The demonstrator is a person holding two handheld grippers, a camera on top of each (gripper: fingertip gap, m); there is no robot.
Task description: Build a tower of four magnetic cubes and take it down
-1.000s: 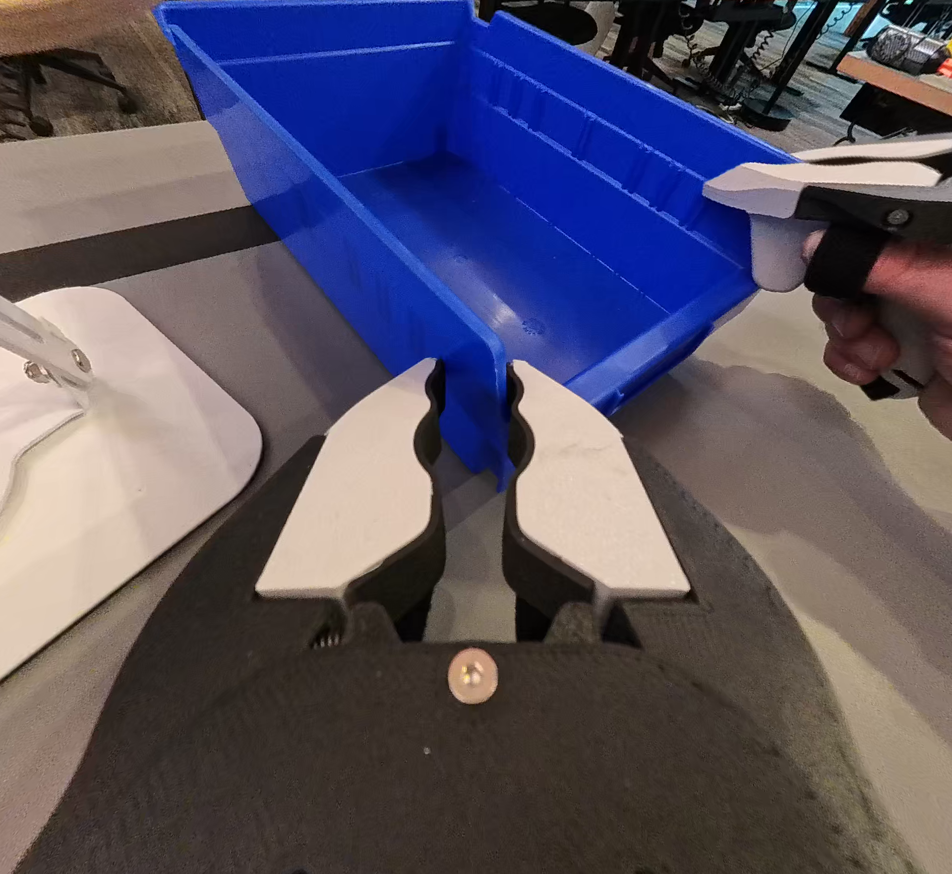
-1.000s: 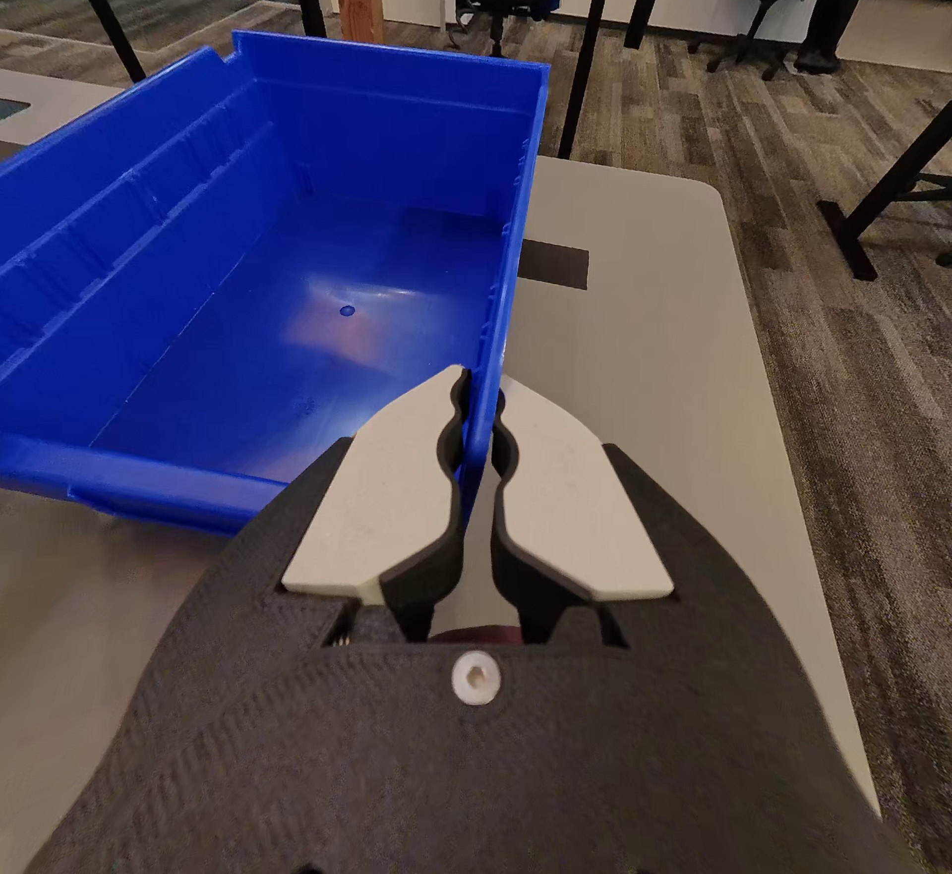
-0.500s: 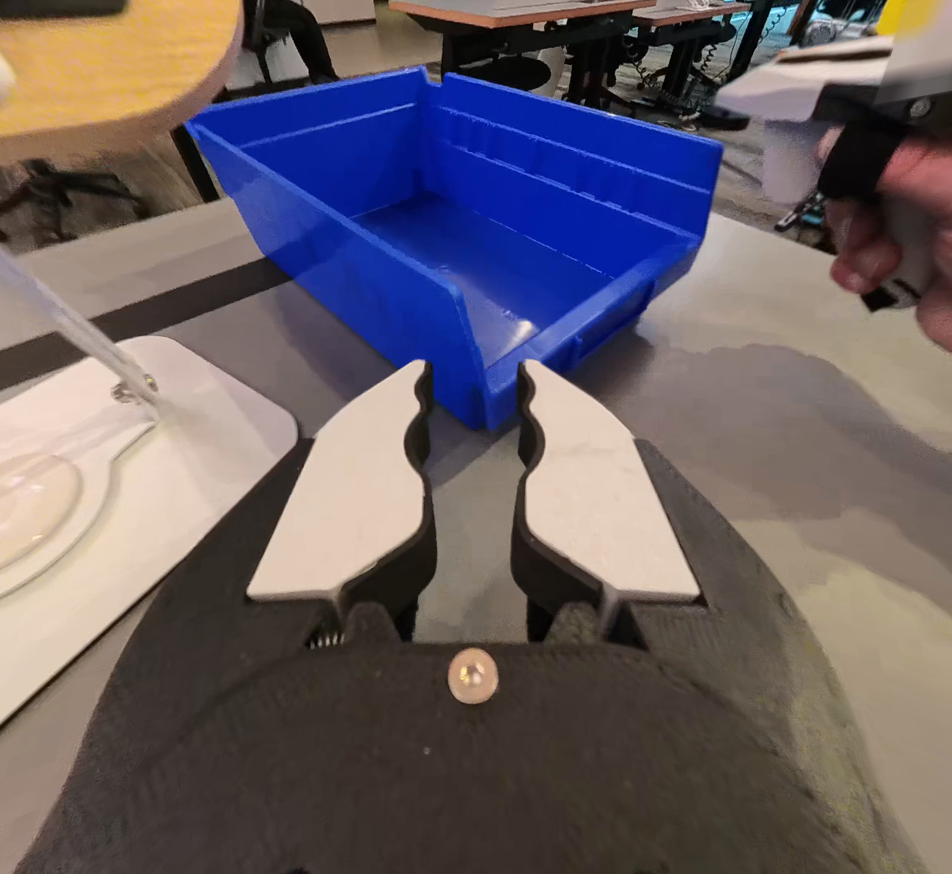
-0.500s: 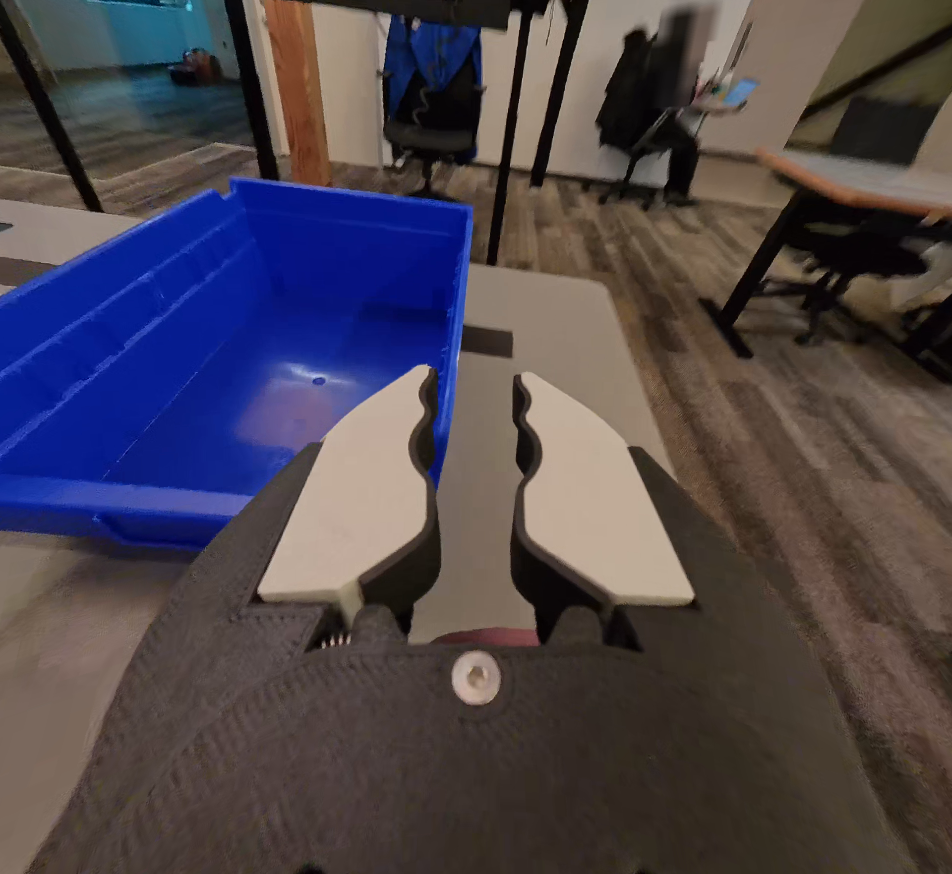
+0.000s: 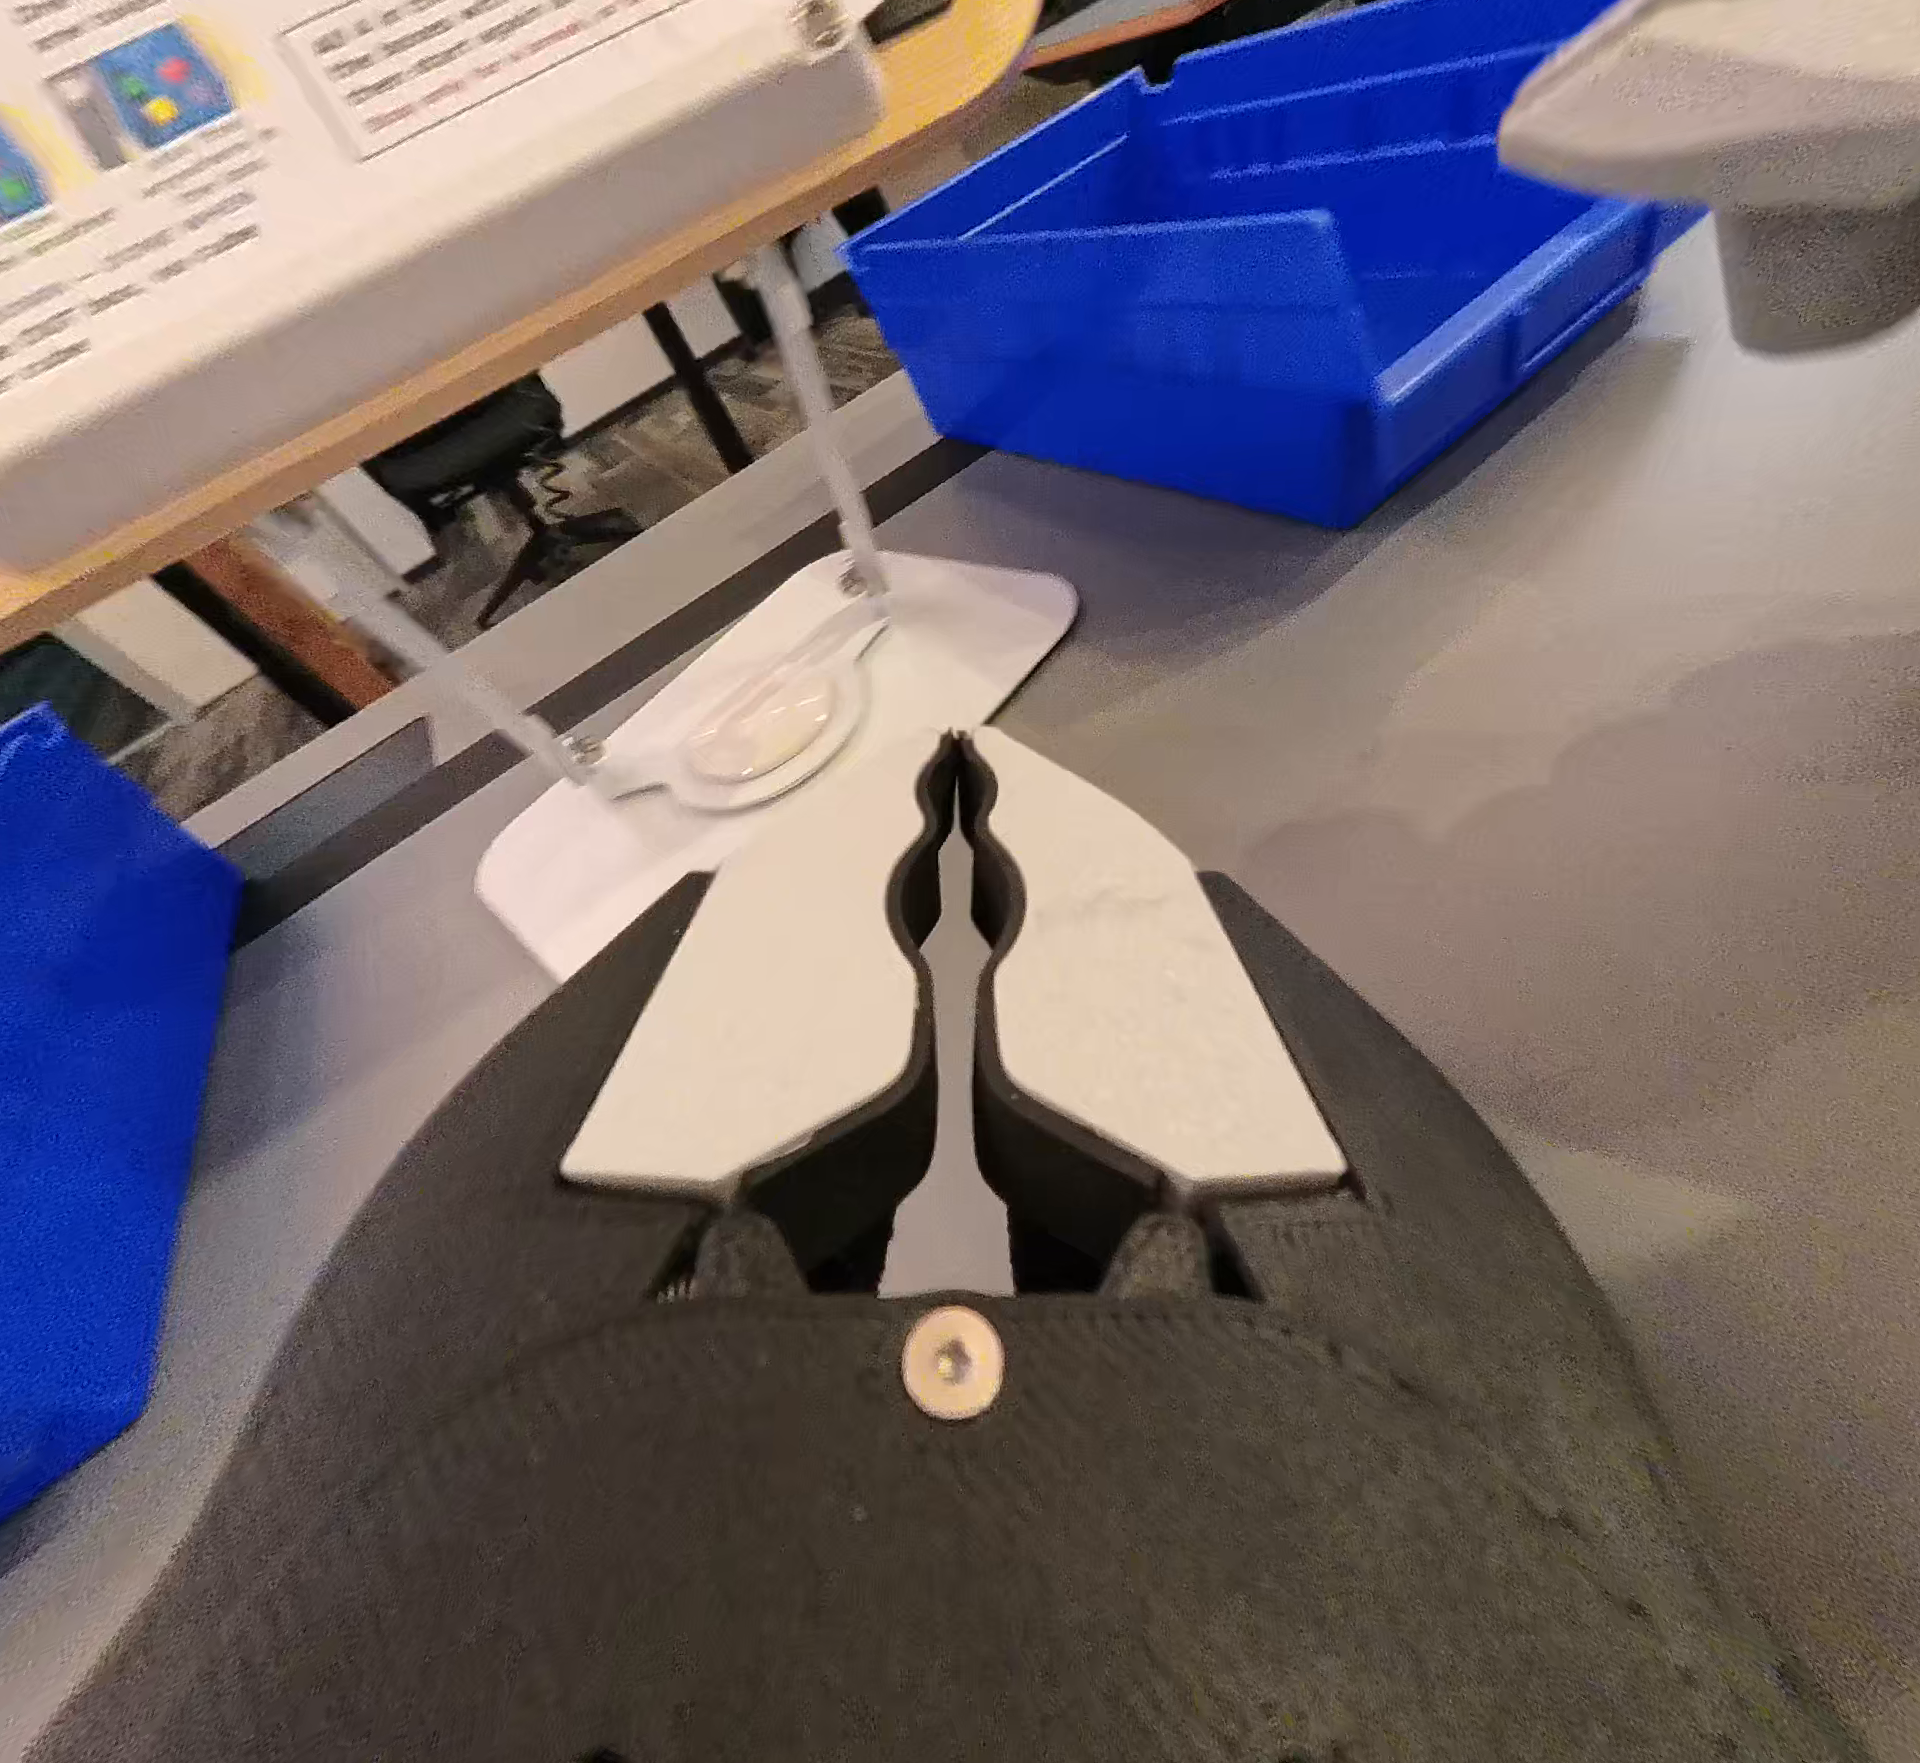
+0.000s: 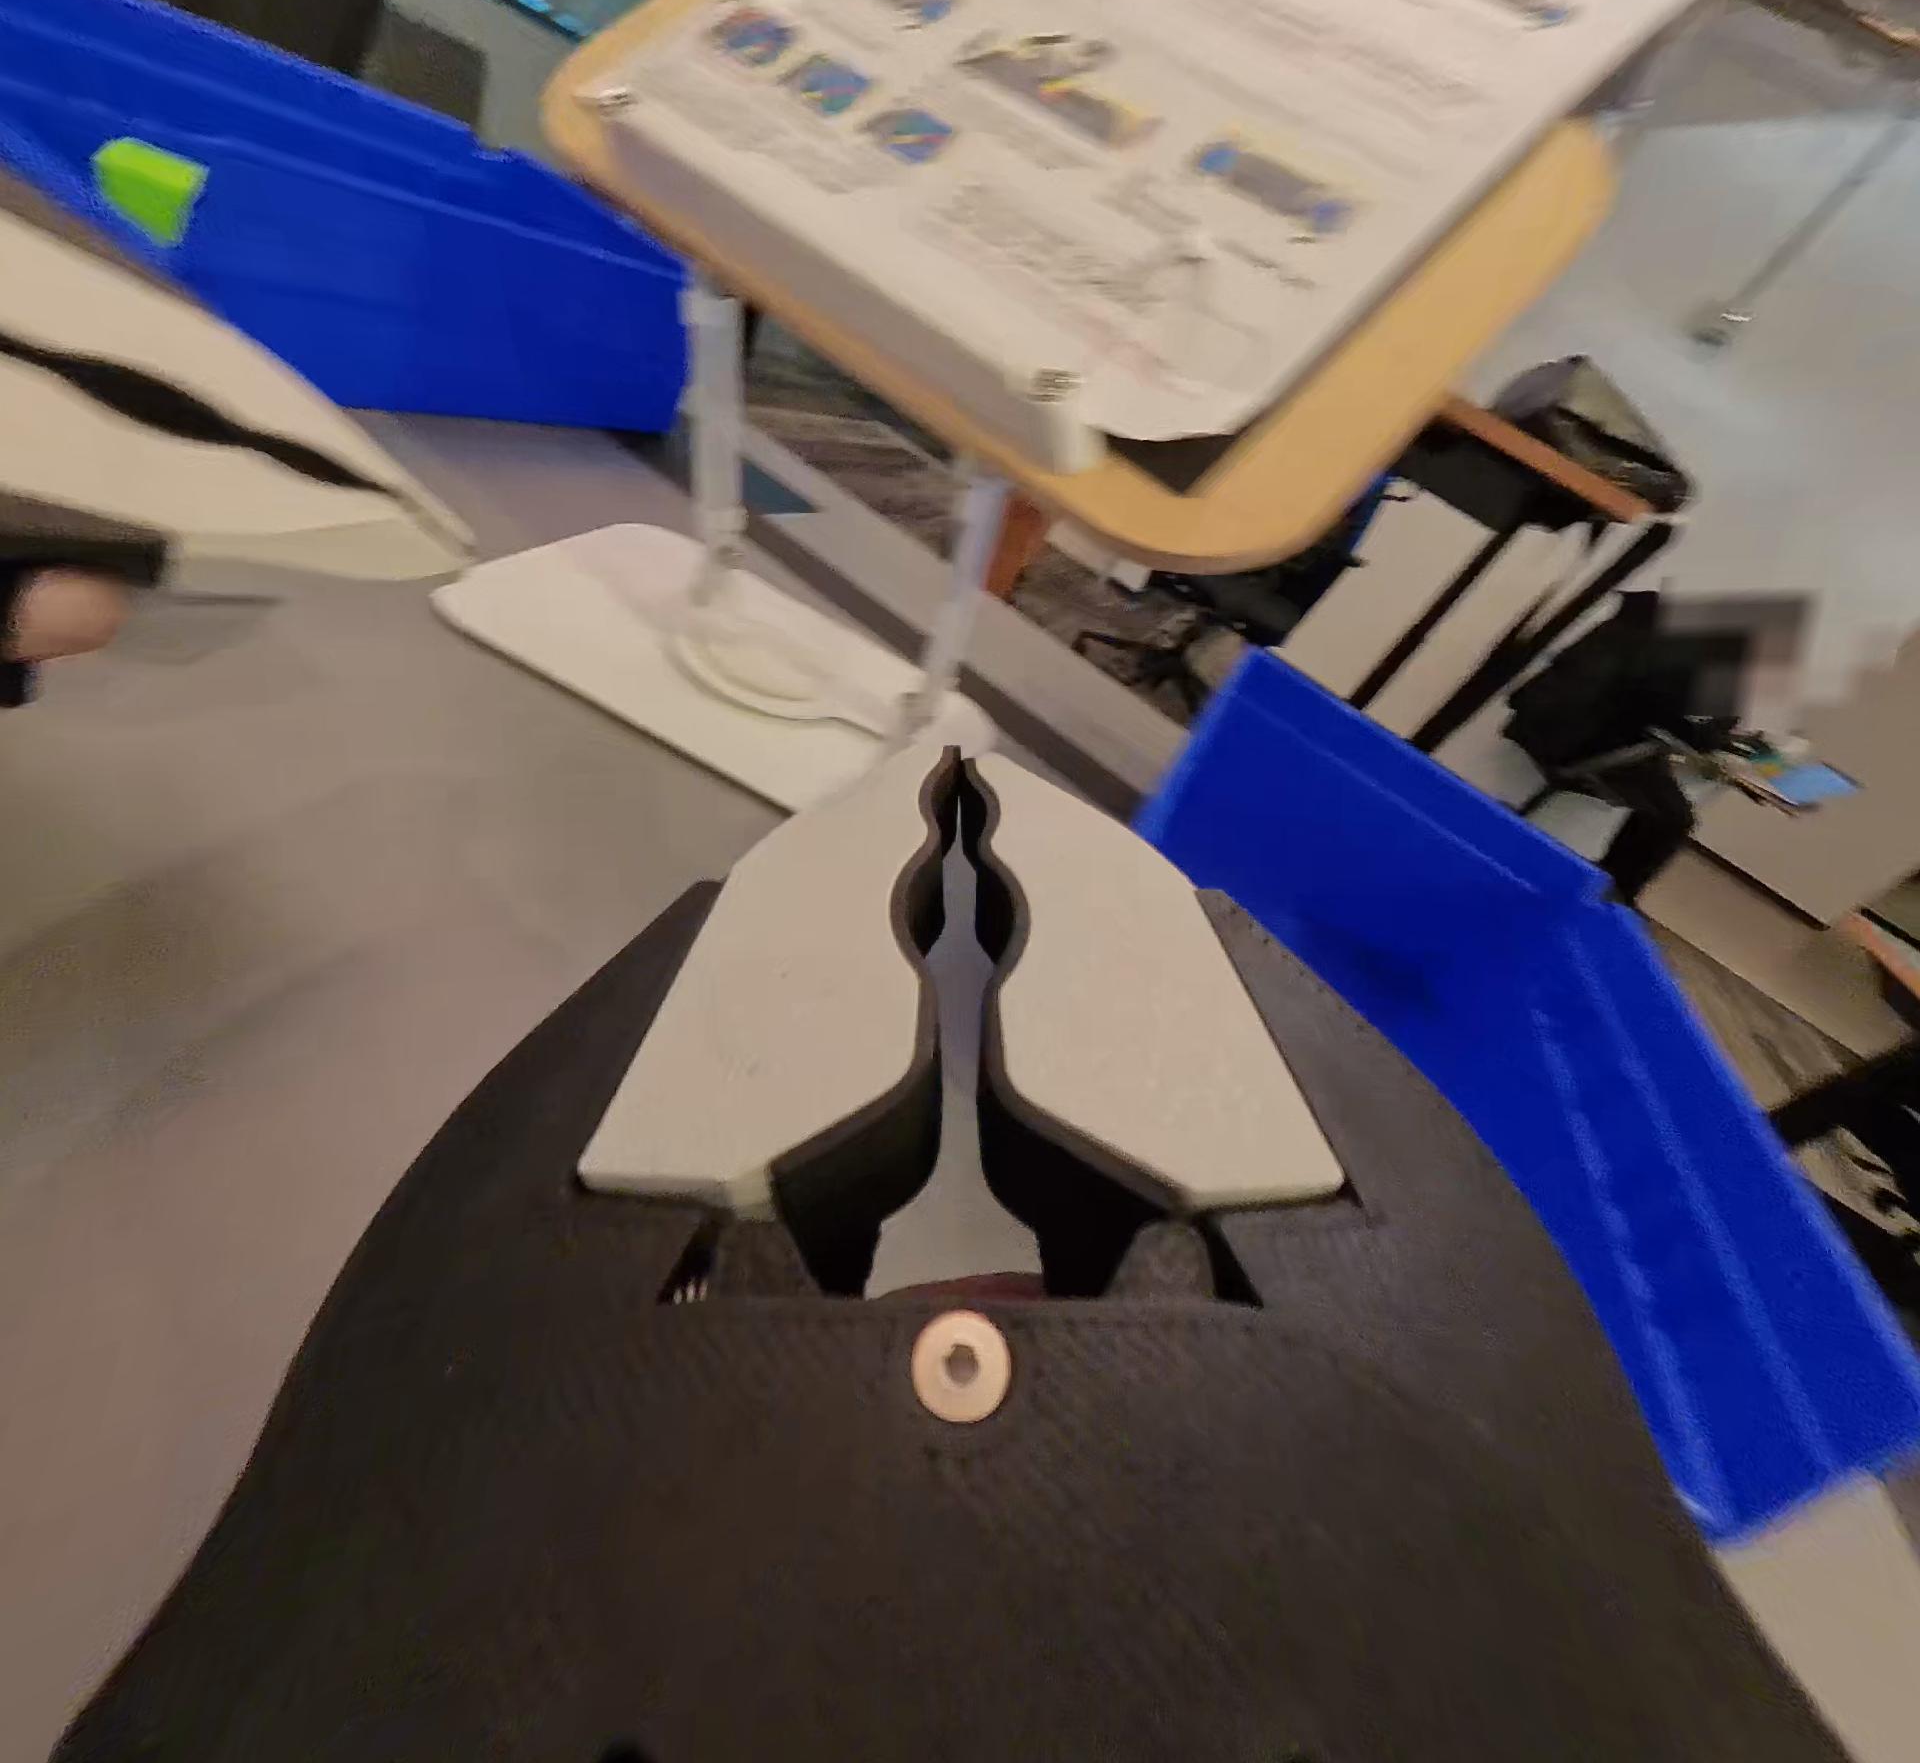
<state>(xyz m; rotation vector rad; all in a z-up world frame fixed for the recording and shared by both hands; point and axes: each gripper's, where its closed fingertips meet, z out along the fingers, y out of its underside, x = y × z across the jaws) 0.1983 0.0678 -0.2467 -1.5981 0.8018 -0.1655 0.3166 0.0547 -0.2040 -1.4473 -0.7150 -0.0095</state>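
Observation:
My left gripper [image 5: 956,749] is shut and empty above the grey table [image 5: 1507,830]. My right gripper [image 6: 956,763] is also shut and empty. Both point toward the white base [image 5: 935,633] of a document stand. A green cube [image 6: 149,186] shows in the right wrist view, at the rim of the far blue bin [image 6: 395,259]; no other cubes are visible. The right gripper [image 5: 1766,82] shows blurred at the top right of the left wrist view. The left gripper [image 6: 208,466] shows at the left edge of the right wrist view.
An empty blue bin [image 5: 1247,290] sits on the table to the right in the left wrist view, another blue bin [image 5: 94,1090] at the left edge. The stand holds a tilted instruction sheet [image 6: 1143,103] above its base [image 6: 623,612]. A blue bin [image 6: 1507,1038] lies right of the right gripper. My right fingertips sit around 15 centimetres from my left ones.
Both grippers let go of the empty blue bin's front corners, pulled back, swung toward the document stand and closed their jaws.

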